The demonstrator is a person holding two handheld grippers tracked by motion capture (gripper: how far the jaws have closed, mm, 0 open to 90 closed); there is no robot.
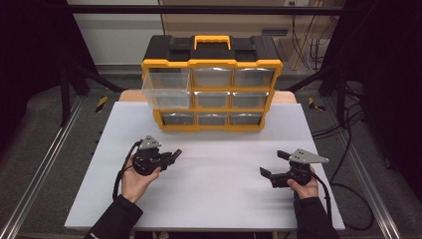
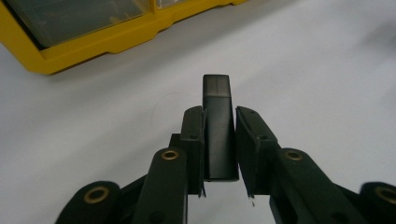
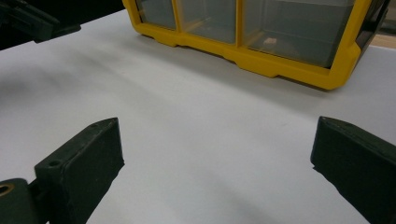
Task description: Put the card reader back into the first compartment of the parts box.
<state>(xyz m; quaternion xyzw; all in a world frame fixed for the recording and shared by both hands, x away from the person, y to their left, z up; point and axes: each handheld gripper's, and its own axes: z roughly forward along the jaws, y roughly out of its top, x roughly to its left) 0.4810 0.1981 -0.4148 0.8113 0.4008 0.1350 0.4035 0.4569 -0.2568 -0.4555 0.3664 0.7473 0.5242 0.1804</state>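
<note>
Jaws of our left gripper [image 2: 219, 140] are clamping a small black block [image 2: 217, 126], its long axis running out along them toward the table's [image 1: 214, 199] right edge. Our right gripper [image 3: 215, 172] is gaping, holding nothing. At the far edge, the yellow organizer's [image 1: 211, 63] top-left drawer [image 1: 166, 89] is standing pulled out.

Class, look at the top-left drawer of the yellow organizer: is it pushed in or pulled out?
Pulled out. In the high view the top-left drawer juts forward past the yellow organizer frame, while the other drawers sit flush.
</note>
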